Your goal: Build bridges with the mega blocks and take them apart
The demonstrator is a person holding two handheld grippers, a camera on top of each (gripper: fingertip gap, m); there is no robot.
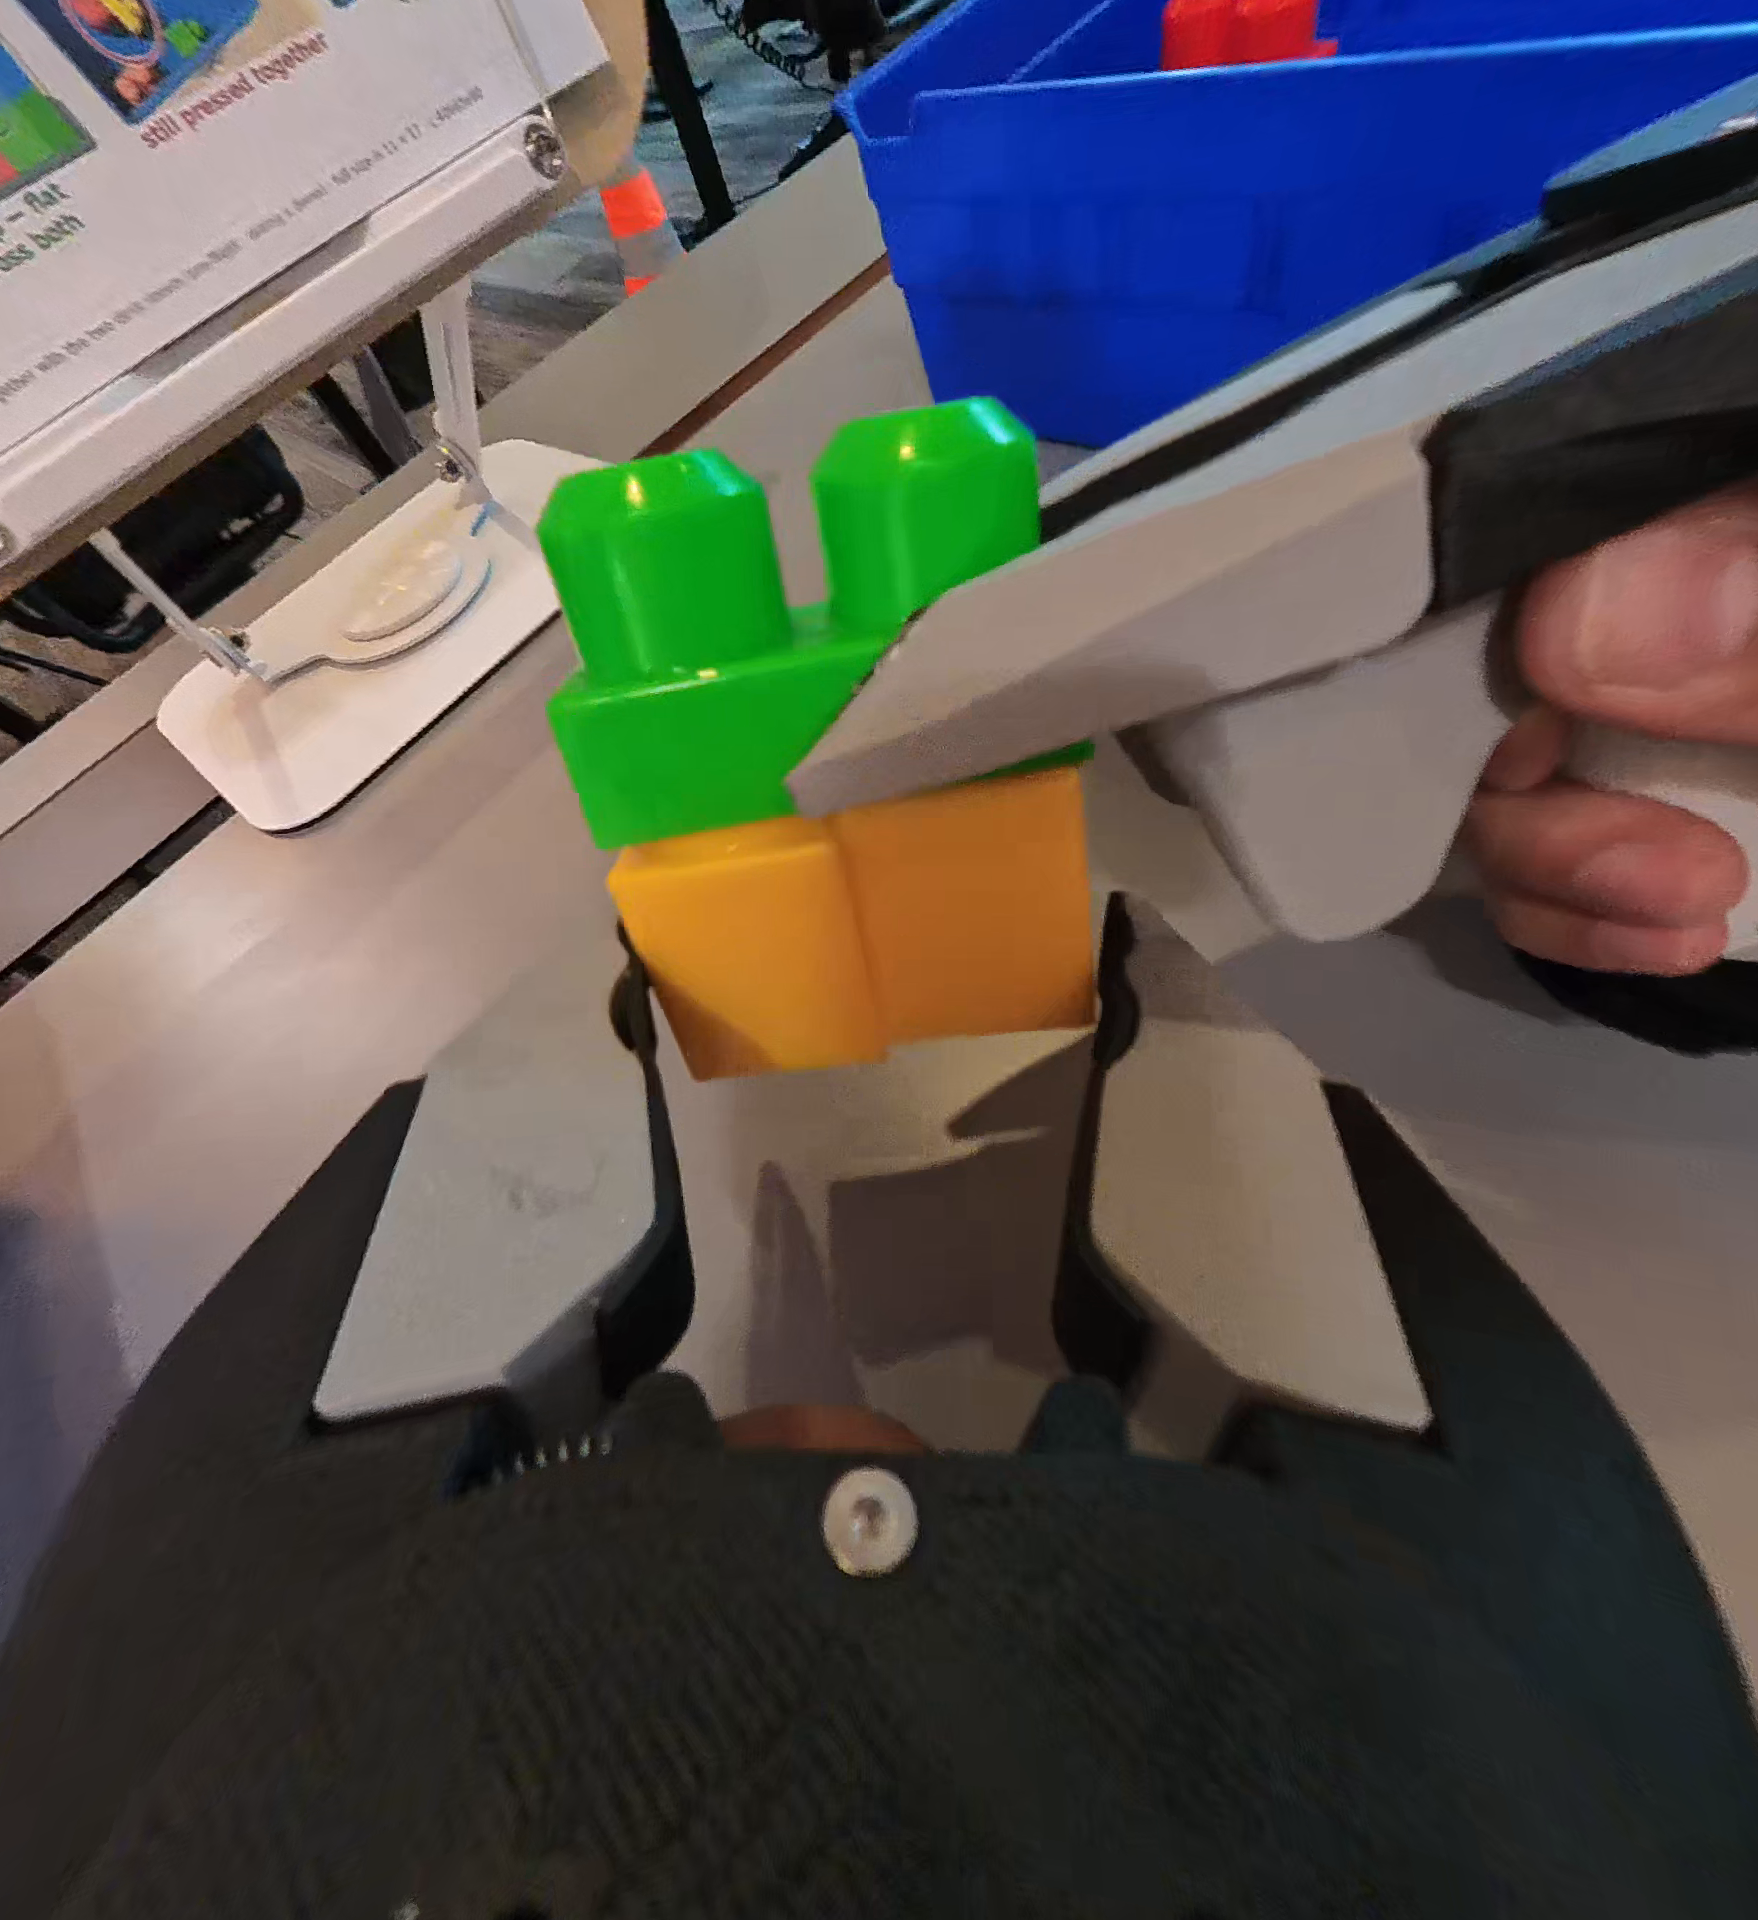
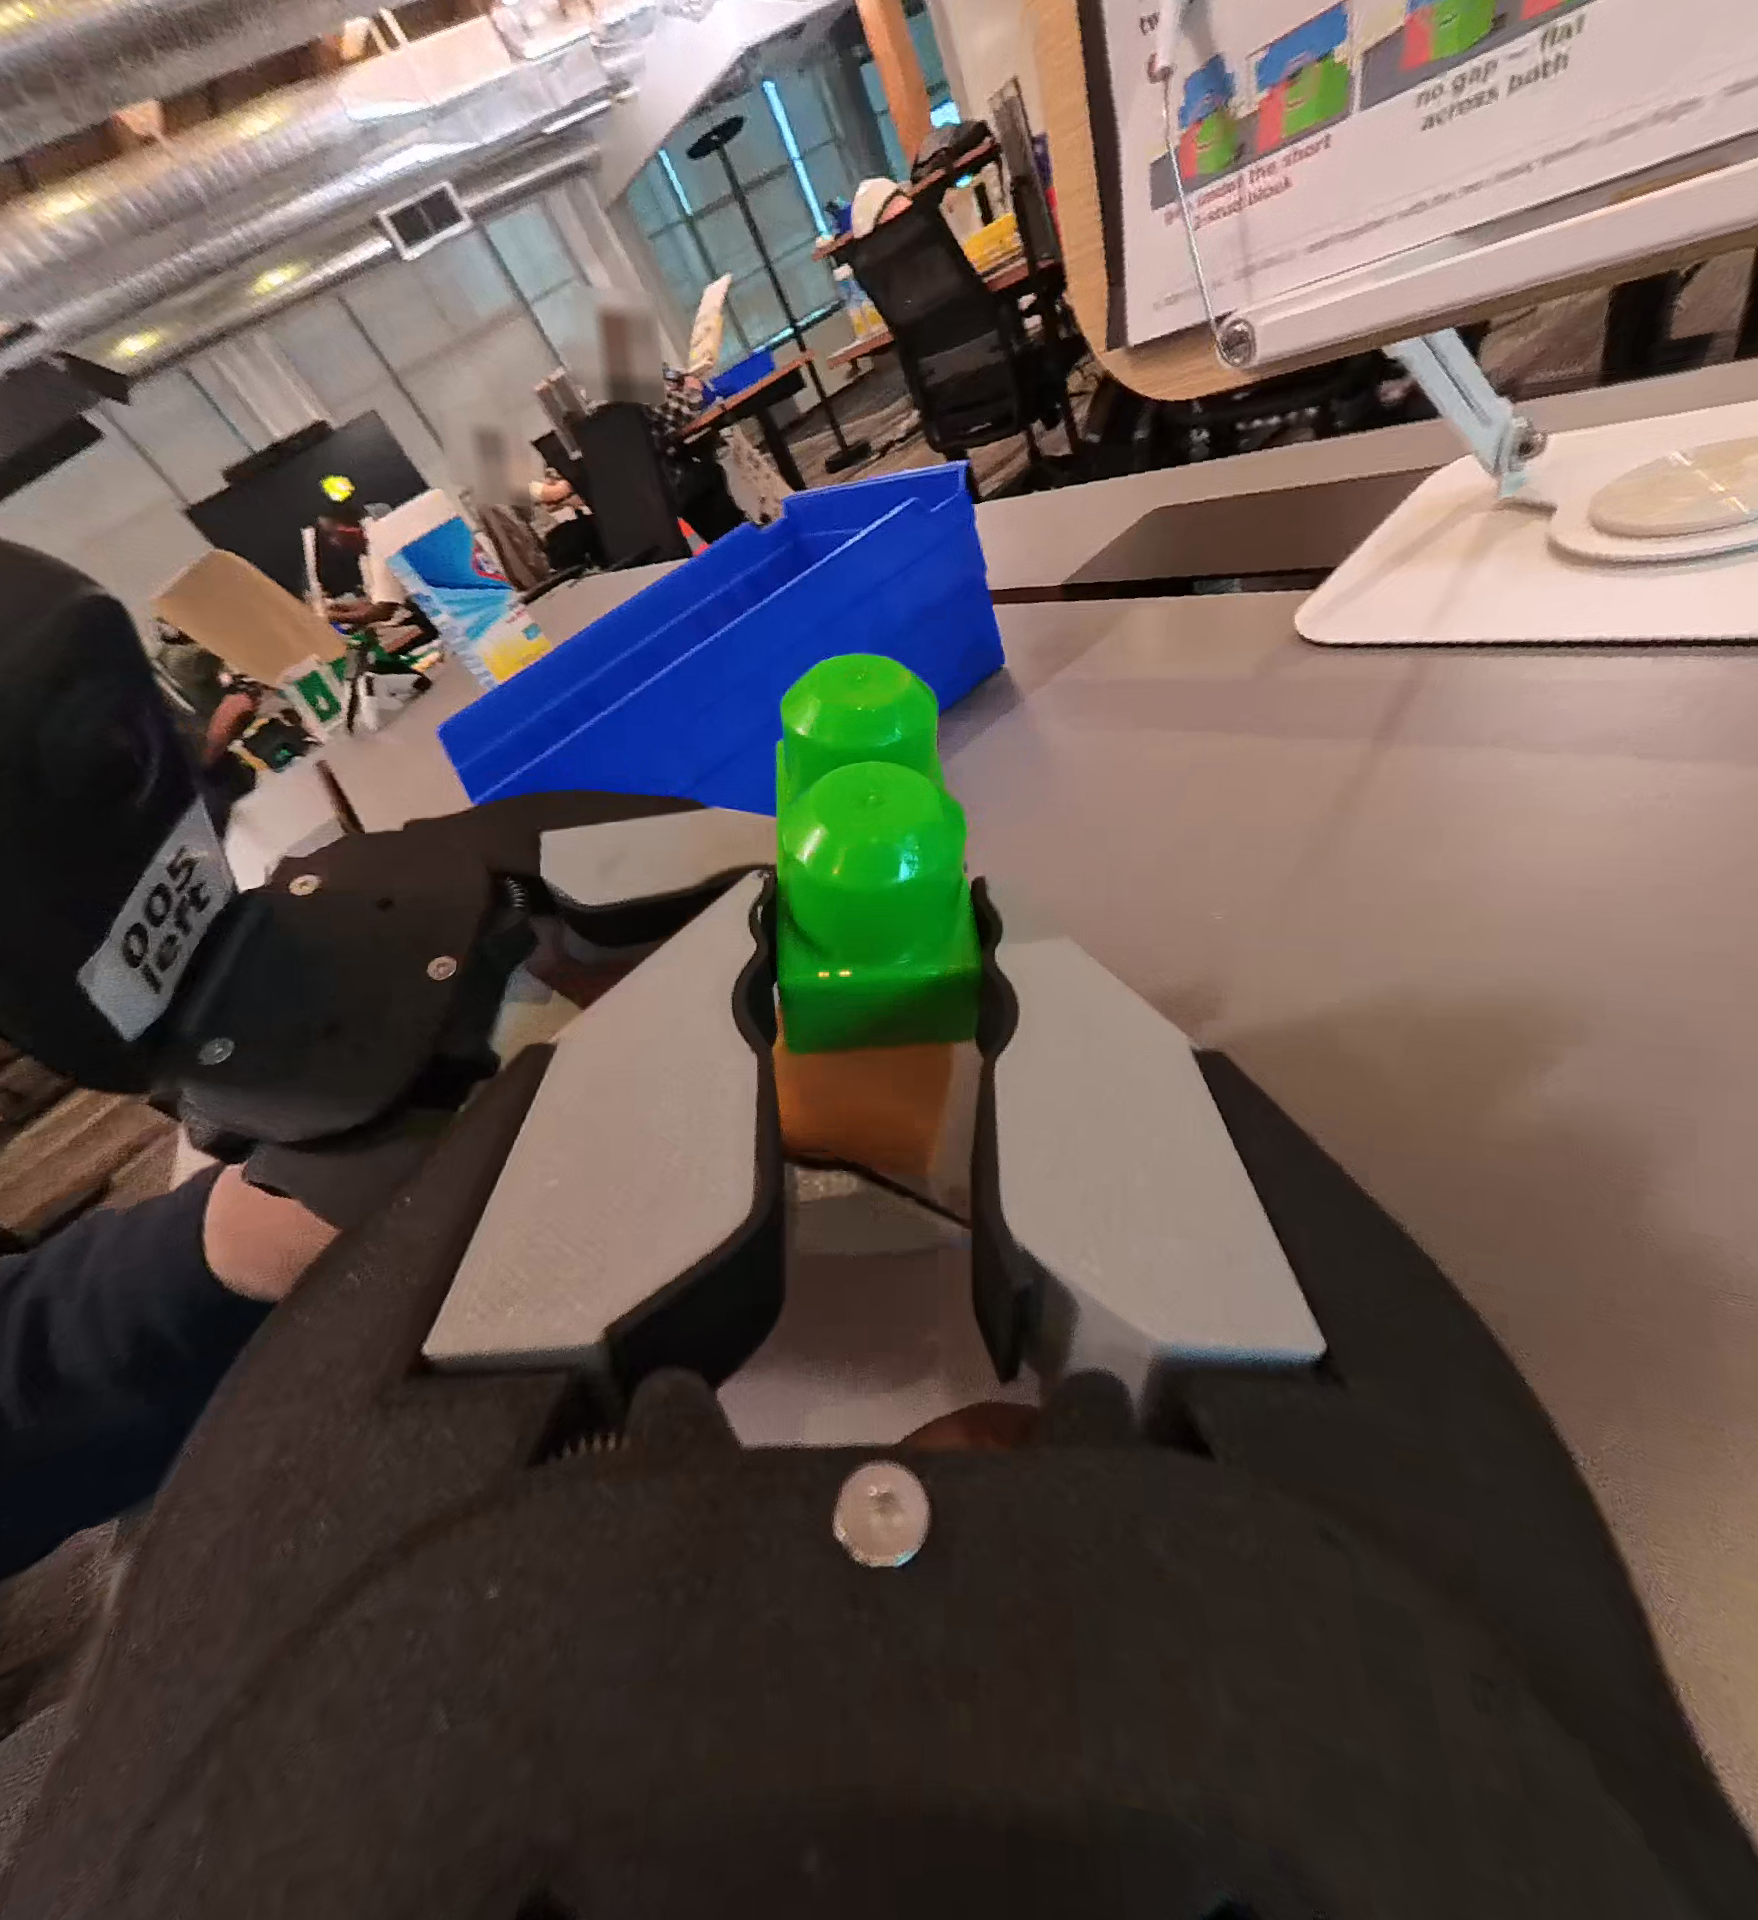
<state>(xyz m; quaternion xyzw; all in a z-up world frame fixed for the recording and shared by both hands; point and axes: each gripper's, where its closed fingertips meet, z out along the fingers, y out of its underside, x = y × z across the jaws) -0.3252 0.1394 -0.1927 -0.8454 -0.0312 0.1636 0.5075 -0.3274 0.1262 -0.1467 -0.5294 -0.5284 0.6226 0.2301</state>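
Pinching the orange block [image 1: 854,935] at six o'clock, the left gripper [image 1: 864,997] braces while the right gripper [image 2: 875,966] clamps the green block [image 2: 870,935] stacked above; light, rigid, slick plastic, best held by flat sidewalls.

A smooth grey worktop [image 2: 1426,883] fills the frame's right and centre. On it rest a blue bin [image 2: 750,644] at upper centre and a white stand base [image 2: 1457,582] at upper right.
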